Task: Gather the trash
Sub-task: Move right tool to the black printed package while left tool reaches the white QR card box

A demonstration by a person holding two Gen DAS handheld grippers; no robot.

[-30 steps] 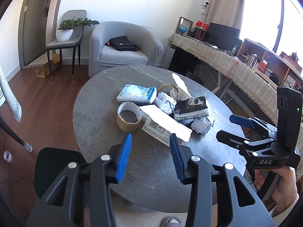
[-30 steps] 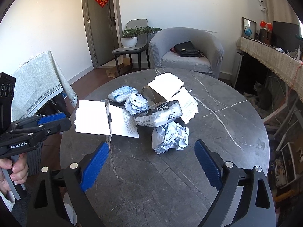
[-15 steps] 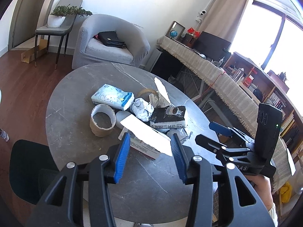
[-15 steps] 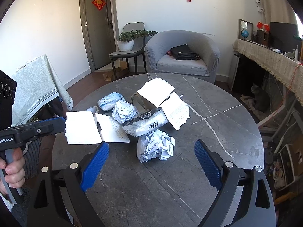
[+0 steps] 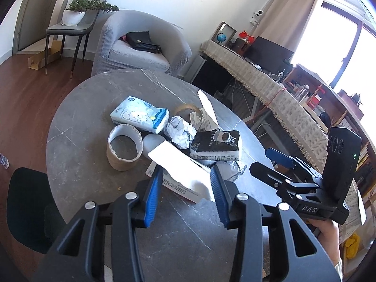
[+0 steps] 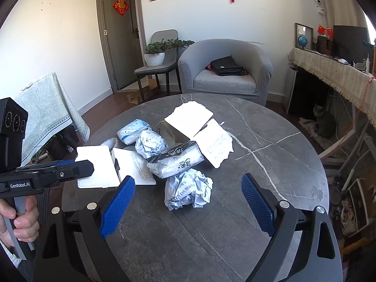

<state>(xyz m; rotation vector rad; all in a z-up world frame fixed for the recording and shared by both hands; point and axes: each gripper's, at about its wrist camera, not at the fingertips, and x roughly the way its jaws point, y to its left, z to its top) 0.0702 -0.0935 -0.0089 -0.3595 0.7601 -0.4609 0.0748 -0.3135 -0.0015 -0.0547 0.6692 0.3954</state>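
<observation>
A pile of trash lies on a round grey marble table. It holds a crumpled paper ball, a black-and-white packet, a blue-and-white tissue pack, a paper ring cup and an open white box with a raised flap. My left gripper is open, its fingers on either side of the flap's near edge. My right gripper is open wide, just short of the nearest crumpled ball.
A grey armchair with a black bag stands behind the table. A chair with a potted plant is by the door. A black seat sits at the table's left edge. A long cloth-covered sideboard runs on the right.
My left gripper moved forward and right until its fingers straddle the white box flap. My right gripper edged closer to the nearest crumpled ball. Both jaws stayed open.
</observation>
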